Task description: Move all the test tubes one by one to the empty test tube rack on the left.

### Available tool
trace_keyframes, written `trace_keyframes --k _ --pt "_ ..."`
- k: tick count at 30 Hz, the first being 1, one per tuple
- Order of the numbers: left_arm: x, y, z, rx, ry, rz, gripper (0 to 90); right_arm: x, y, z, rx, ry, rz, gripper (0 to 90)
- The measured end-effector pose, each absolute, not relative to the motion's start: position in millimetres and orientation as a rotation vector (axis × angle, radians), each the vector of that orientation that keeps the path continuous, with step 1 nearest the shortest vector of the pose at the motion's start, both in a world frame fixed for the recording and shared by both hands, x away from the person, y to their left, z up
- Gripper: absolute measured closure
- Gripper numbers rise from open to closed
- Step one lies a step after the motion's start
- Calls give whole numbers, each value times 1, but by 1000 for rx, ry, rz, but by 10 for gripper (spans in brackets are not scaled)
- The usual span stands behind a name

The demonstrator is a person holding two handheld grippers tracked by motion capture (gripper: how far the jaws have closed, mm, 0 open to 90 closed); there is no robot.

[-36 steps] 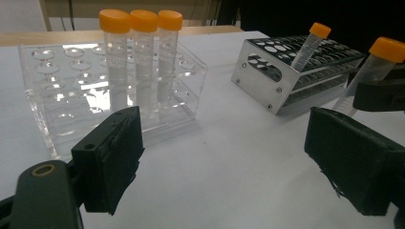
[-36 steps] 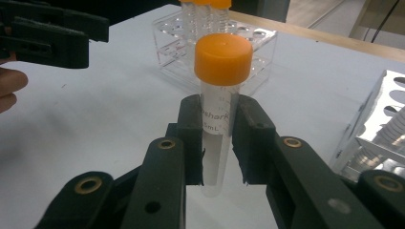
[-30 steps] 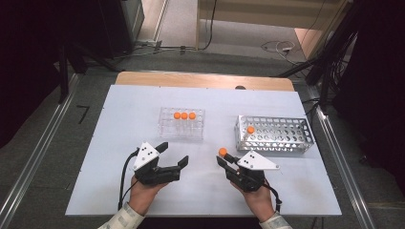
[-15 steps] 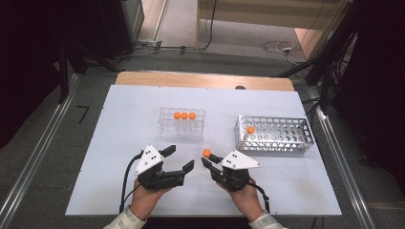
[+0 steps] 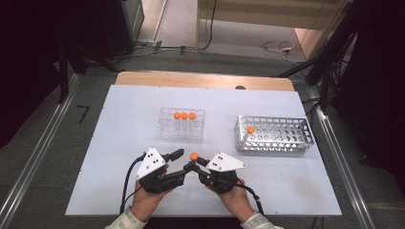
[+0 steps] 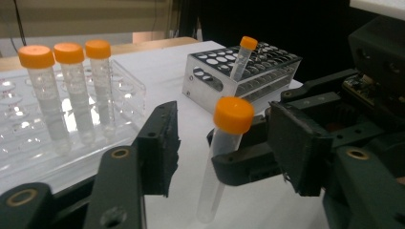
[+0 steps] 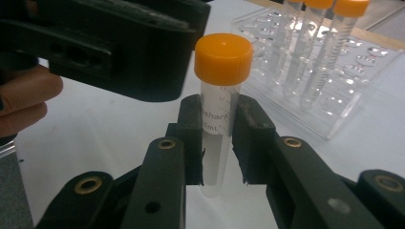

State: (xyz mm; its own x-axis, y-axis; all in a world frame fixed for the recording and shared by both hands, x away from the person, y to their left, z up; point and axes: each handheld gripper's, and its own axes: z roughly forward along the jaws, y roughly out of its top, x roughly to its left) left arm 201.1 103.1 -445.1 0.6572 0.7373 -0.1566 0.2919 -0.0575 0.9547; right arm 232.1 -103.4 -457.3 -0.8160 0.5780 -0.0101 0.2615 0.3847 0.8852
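The right gripper (image 5: pixel 196 164) squeezes a tube (image 7: pixel 218 114) between its two jaws. The tube stands almost straight up, with its orange cap (image 7: pixel 223 51) above the jaws. It is held over the near middle of the table (image 5: pixel 119 143).

The left gripper (image 5: pixel 179 163) is wide open and holds nothing. Its jaws sit on each side of the tube, very close. I cannot tell if they touch it.

Farther back stands a clear rack (image 5: pixel 182 123) with three orange-capped tubes in a row. To the right is a metal rack (image 5: pixel 274 135) with one tube (image 5: pixel 250 130) near its left end.
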Motion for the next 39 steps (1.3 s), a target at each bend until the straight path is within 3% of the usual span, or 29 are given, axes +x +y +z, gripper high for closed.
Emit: trace_keyframes --k 9,17,27,33,39 --pt "200 102 -446 1659 847 466 606 228 -97 -458 708 2348 1409 721" --pt "200 100 -447 1680 841 457 678 226 -95 -458 700 2351 1407 721" --pt "200 100 -447 1680 848 455 696 225 -96 -458 702 2352 1408 712" --pt "201 101 -447 1676 864 457 697 227 -98 -458 723 2370 1393 422" --pt "203 106 -446 1653 894 458 697 233 -106 -458 771 2373 1389 309"
